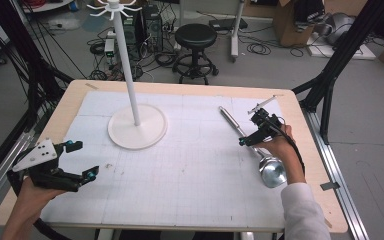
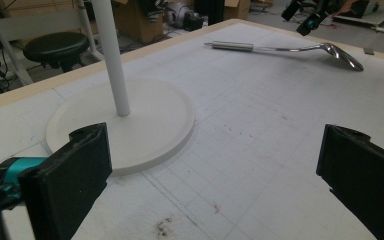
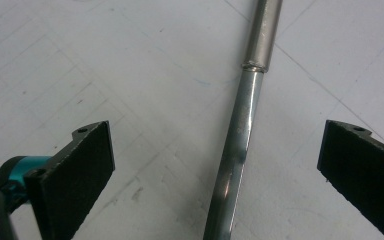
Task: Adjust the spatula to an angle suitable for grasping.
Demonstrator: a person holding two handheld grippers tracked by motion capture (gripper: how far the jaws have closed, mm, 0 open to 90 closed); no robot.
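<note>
Ladle (image 1: pixel 260 150) lies on bench (image 1: pixel 300 130), right side. Right tongs (image 3: pixel 220 165) wide, straddling its handle, not touching. Left tongs (image 1: pixel 82 160) wide, near-left, well apart. White stand (image 1: pixel 137 126) left of ladle, nothing between.

Ladle (image 3: pixel 240 150) cut off top and bottom in right gripper view; stand (image 2: pixel 111 55) cropped above in left gripper view.

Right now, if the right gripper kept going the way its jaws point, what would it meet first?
Most likely the ladle: its metal handle lies on the table mat between the open jaws of the right gripper, directly ahead. The remaining gap is hard to judge.
</note>
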